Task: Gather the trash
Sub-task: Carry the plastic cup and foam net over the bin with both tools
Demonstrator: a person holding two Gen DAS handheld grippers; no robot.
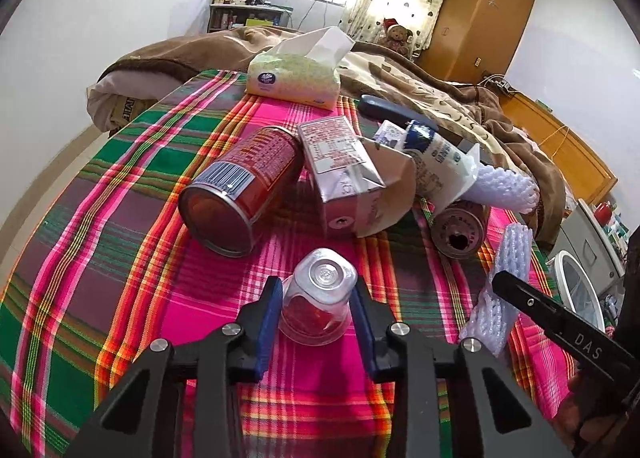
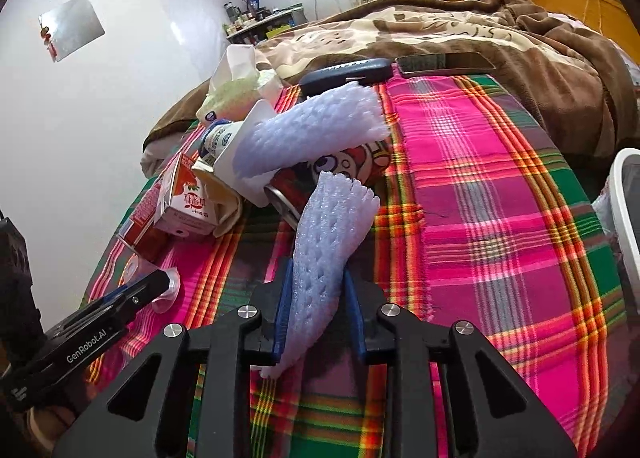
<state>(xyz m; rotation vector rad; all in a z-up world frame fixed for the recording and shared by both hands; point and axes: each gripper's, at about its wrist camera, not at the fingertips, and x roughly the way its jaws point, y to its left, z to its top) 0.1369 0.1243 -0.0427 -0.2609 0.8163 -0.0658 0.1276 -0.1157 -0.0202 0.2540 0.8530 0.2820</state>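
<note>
My left gripper [image 1: 317, 300] is shut on a small clear plastic cup [image 1: 320, 290] with red residue, lying on the plaid cloth [image 1: 120, 258]. My right gripper [image 2: 316, 298] is shut on a white foam net sleeve [image 2: 332, 234], which also shows in the left wrist view [image 1: 502, 290]. Beyond the cup lie a red can [image 1: 244, 182], a pink drink carton [image 1: 340, 170], a milk pouch [image 1: 436, 154], a second can [image 1: 460, 232] and another foam net [image 2: 320, 130].
A tissue pack [image 1: 296, 78] sits at the cloth's far edge. A dark case [image 2: 348, 74] and a phone [image 2: 444, 62] lie by the brown blanket [image 2: 520, 42]. A white bin rim [image 2: 628, 218] is at the right.
</note>
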